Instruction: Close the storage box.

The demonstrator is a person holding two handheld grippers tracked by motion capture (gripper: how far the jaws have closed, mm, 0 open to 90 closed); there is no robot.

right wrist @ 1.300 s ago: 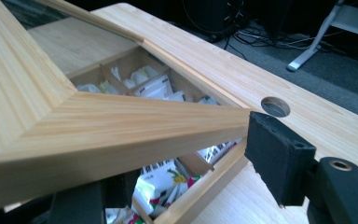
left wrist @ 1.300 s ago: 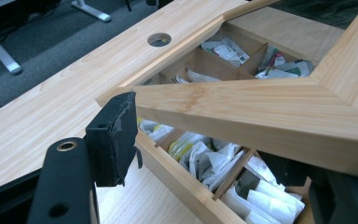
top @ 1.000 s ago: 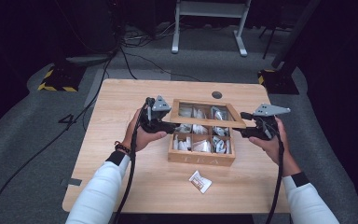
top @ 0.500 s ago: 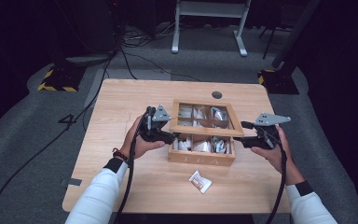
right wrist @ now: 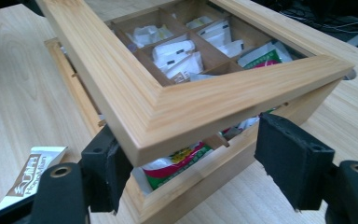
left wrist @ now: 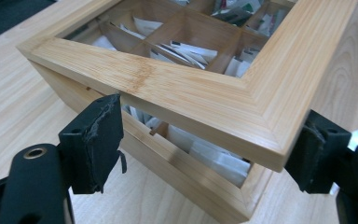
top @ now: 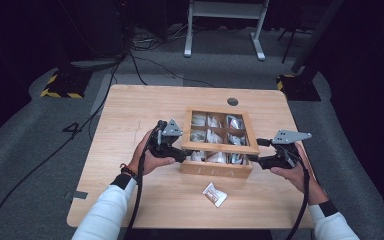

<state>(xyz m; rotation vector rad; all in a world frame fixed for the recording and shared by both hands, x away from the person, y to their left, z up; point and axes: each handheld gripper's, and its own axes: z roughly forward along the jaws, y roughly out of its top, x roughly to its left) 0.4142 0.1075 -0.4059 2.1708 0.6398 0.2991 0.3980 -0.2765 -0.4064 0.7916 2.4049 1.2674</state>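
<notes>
Lid (top: 220, 146) tilted, front edge raised

tea box (top: 216, 170) mid-table (top: 130, 110) | packets (top: 207, 136) inside | loose sachet (top: 214, 194) in front of box

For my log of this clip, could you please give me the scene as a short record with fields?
work: lid of the tea box held partly raised at its front corners
left gripper: open, jaws either side of the lid's front left corner
right gripper: open, jaws either side of the front right corner
box contents: tea bags in compartments
loose item: one sachet on the table, in front of the box
</notes>
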